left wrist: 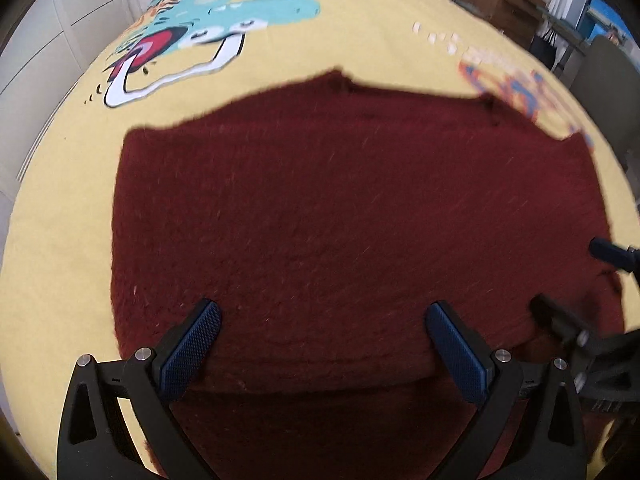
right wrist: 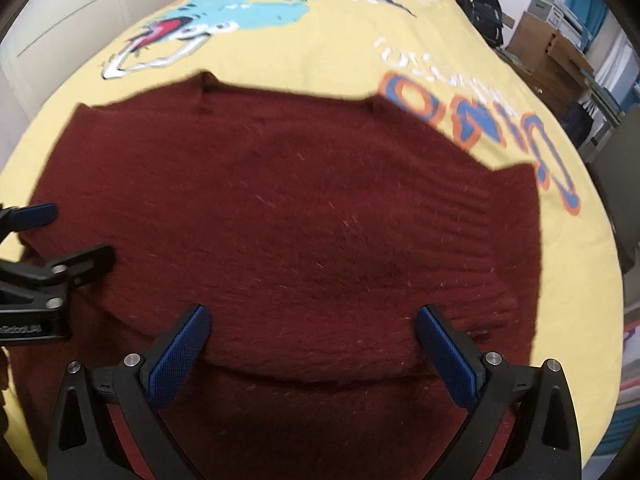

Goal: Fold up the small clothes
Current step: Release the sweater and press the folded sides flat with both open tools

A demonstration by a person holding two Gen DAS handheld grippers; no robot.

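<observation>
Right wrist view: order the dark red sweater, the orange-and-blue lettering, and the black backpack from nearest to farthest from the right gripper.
1. Dark red sweater: directly under and ahead of the open right gripper.
2. Orange-and-blue lettering: on the yellow bedspread, past the sweater's far right edge.
3. Black backpack: beyond the bed's far right corner, farthest.

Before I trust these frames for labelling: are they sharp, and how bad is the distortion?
Left wrist view: heavy fisheye bowing, dark vignette corners; the maroon sweater and bedspread print are motion-smeared, while the open left tongs stay crisp. Right wrist view: same curvature, softer blur, the right tongs sharp, even light without glare.
</observation>
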